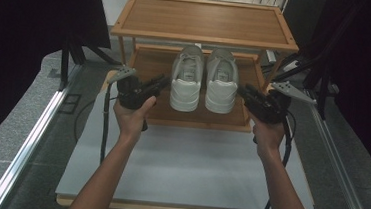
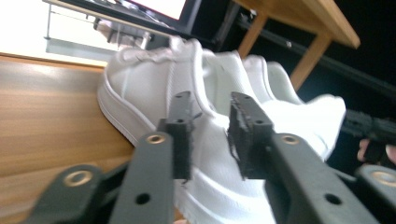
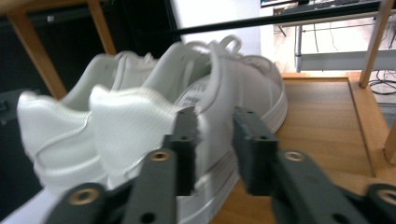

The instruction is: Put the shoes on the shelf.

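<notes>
Your left gripper (image 2: 210, 135) and right gripper (image 3: 215, 149), jaws apart, flank two white shoes (image 1: 204, 78) on the rack (image 1: 197, 118).

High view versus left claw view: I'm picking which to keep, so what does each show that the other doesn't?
High view: both forearms, the rack's top shelf and the white table. Left claw view: the left claw aimed at the left shoe's collar, jaws apart. Both share the pair of white shoes and the wooden lower shelf.
</notes>
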Tool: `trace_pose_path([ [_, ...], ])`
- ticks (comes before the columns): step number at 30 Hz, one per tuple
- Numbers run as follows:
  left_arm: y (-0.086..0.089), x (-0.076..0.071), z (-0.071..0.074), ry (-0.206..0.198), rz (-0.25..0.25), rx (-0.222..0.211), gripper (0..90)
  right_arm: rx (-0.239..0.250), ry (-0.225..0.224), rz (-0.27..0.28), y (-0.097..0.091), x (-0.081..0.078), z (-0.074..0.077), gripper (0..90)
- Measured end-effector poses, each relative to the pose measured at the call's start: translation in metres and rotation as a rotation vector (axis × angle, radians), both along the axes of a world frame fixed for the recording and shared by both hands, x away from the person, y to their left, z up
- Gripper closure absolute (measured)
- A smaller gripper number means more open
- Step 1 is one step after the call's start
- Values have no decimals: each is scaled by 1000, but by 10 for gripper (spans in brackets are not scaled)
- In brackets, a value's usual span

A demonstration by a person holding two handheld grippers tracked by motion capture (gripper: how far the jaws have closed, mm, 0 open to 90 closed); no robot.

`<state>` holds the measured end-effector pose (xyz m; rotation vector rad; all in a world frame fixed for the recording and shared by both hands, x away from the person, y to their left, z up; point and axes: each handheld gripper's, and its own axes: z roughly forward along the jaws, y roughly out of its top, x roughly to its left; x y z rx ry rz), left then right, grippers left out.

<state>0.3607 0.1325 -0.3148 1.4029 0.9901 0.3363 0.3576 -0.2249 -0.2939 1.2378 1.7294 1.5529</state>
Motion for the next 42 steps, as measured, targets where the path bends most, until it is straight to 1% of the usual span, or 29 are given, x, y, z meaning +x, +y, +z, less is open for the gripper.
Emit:
trace_pose_path([
  [1, -1, -1, -1, -1, -11, 12, 738, -15, 0, 7, 1, -2, -1, 746],
  [2, -1, -1, -1, -1, -11, 12, 754, -15, 0, 7, 1, -2, -1, 746],
  [3, -4, -3, -3, -5, -26, 21, 774, -29, -2, 25, 5, -6, -2, 804],
  [5, -5, -5, -3, -9, -31, 23, 799, -43, 1, 51, 9, -9, -2, 833],
  [7, -6, -7, -3, -15, -46, 28, 822, -64, -9, 51, 13, -11, -3, 863],
  [8, -6, -7, -3, -15, -46, 28, 831, -64, -9, 51, 13, -11, -3, 863],
  [9, -7, -10, -3, -23, -54, 38, 839, -73, -14, 53, 15, -12, -3, 883],
  [12, -11, -12, -2, -40, -47, 64, 862, -71, -11, 58, 14, -11, -3, 888],
  [14, -12, -12, -1, -41, -46, 73, 868, -73, -13, 58, 14, -11, -3, 889],
  [16, -12, -12, -1, -38, -50, 67, 870, -78, -17, 55, 15, -11, -2, 888],
  [18, -12, -12, -1, -38, -50, 67, 871, -72, -17, 54, 15, -11, -3, 888],
  [20, -10, -13, 0, -41, -73, 51, 864, -75, -18, 51, 15, -12, -3, 888],
  [23, -13, -15, 0, -41, -91, 64, 860, -72, -20, 62, 15, -14, -4, 888],
  [24, -13, -15, 0, -41, -91, 64, 860, -72, -20, 62, 15, -14, -4, 888],
  [25, -14, -16, 1, -46, -92, 73, 860, -72, -20, 66, 15, -15, -4, 887],
  [26, -16, -17, 2, -53, -83, 87, 857, -75, -25, 70, 17, -17, -4, 888],
  [29, -16, -17, 3, -56, -79, 93, 856, -80, -32, 76, 19, -19, -3, 888],
  [30, -16, -17, 3, -56, -79, 93, 857, -85, -34, 75, 20, -19, -3, 888],
  [34, -19, -16, 3, -61, -70, 87, 857, -76, -32, 79, 20, -17, -2, 887],
  [36, -23, -16, 3, -61, -72, 86, 857, -76, -34, 83, 22, -16, -3, 887],
  [37, -28, -16, 3, -65, -65, 100, 857, -77, -37, 82, 25, -16, -3, 886],
  [39, -30, -16, 4, -68, -62, 108, 857, -78, -40, 83, 26, -16, -3, 886],
  [41, -32, -16, 5, -79, -45, 122, 857, -84, -48, 75, 28, -15, -3, 886],
  [42, -31, -15, 5, -81, -40, 120, 859, -84, -54, 70, 29, -14, -3, 884],
])
